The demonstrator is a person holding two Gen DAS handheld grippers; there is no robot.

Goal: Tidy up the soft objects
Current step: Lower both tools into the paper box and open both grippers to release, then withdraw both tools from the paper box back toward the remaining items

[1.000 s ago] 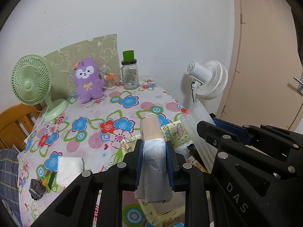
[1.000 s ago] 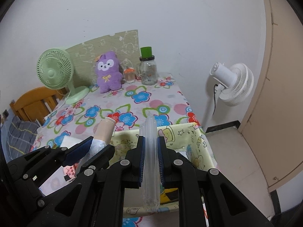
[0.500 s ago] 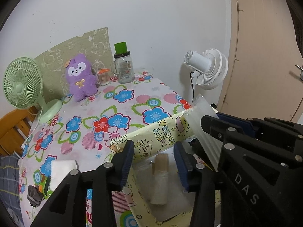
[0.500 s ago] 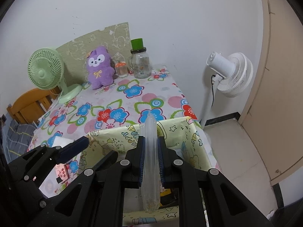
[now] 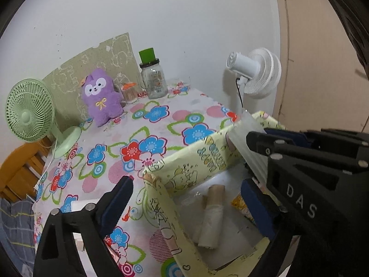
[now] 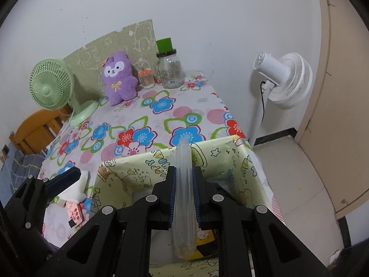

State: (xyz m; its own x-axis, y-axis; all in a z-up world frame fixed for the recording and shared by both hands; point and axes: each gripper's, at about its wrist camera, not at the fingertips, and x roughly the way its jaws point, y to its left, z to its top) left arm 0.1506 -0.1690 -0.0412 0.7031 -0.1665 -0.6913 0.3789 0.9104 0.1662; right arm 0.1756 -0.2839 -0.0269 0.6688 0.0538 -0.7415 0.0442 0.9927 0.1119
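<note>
A yellow cartoon-print box point(image 5: 196, 159) point(image 6: 221, 159) stands at the near edge of the flowered table. A roll of grey-white bags on a tan core point(image 5: 211, 217) lies on the box floor. My left gripper point(image 5: 186, 198) is open and empty, its jaws straddling the box's left wall above the roll. My right gripper point(image 6: 184, 196) is shut on a roll of clear plastic bags point(image 6: 184, 184) and holds it over the box; that roll also shows in the left wrist view point(image 5: 249, 145). A purple plush point(image 5: 101, 97) point(image 6: 118, 78) sits at the back of the table.
A green desk fan point(image 5: 30, 113) stands back left, a glass jar with green lid point(image 5: 153, 78) and a small orange-lidded jar point(image 5: 129, 92) at the back. A white floor fan point(image 6: 279, 78) stands right of the table. White tissues point(image 6: 76, 189) lie left of the box. A yellow packet point(image 5: 242, 205) lies inside the box.
My left gripper has opened and let go of the grey-white roll, which now lies in the box. The jaws have spread wider. My right gripper still holds the clear roll.
</note>
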